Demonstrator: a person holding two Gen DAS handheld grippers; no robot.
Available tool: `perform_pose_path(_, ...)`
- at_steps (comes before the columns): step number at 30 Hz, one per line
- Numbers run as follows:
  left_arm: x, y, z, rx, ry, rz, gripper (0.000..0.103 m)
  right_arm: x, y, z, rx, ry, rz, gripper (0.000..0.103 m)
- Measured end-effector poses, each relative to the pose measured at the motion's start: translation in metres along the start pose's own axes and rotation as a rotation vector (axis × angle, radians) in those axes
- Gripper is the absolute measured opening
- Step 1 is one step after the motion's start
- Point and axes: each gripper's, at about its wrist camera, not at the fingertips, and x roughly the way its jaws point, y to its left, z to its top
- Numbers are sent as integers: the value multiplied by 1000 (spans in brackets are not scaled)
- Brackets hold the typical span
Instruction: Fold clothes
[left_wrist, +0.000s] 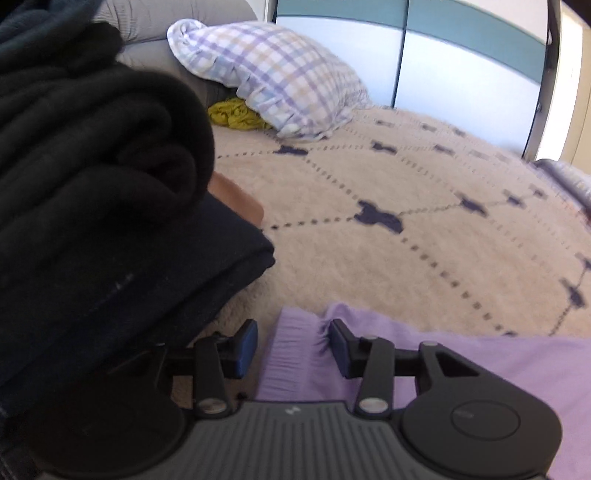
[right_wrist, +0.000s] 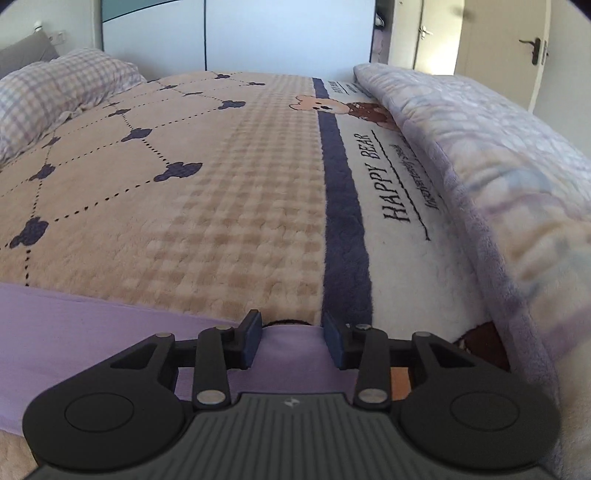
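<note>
A lilac garment (left_wrist: 480, 362) lies flat on the beige fleece blanket (left_wrist: 406, 240) at the near edge of the bed. In the left wrist view its ribbed hem (left_wrist: 291, 354) sits between the jaws of my left gripper (left_wrist: 291, 345), which stand apart; the cloth bunches against the right pad (left_wrist: 338, 347). In the right wrist view the same lilac garment (right_wrist: 92, 332) stretches leftward, and its far edge lies between the jaws of my right gripper (right_wrist: 293, 341), which also stand apart with a clear gap.
A pile of dark folded clothes (left_wrist: 92, 177) on a navy folded piece (left_wrist: 192, 280) crowds the left. A checked pillow (left_wrist: 273, 74) and yellow-green cloth (left_wrist: 236, 116) lie at the headboard. A folded lilac quilt (right_wrist: 498, 166) runs along the right side. Doors (right_wrist: 517, 48) stand beyond.
</note>
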Motion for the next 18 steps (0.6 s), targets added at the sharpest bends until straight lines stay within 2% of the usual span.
perform_pose_path(1, 1, -4, -3, 17, -12, 12, 41, -2, 3, -1, -18, -11, -4, 12)
perform_pose_path(2, 1, -7, -4, 33, -22, 26, 40, -4, 7, -2, -40, -24, -23, 3)
perform_pose_path(4, -1, -10, -5, 43, -38, 42, 30, -9, 15, -2, -84, -51, -63, 3)
perform_pose_path(6, -4, -6, -4, 20, -55, 56, 28, -14, 16, 0, -97, -86, -99, 3)
perform_pose_path(10, -7, 4, -3, -27, -83, 55, 26, -21, 13, 6, -95, -142, -161, 2)
perform_pose_path(14, -7, 5, -3, -33, -97, 56, 25, -22, 17, 5, -120, -158, -170, 2)
perform_pose_path(18, -9, 6, -2, -76, -133, 73, 24, -24, 14, 8, -75, -207, -206, 2)
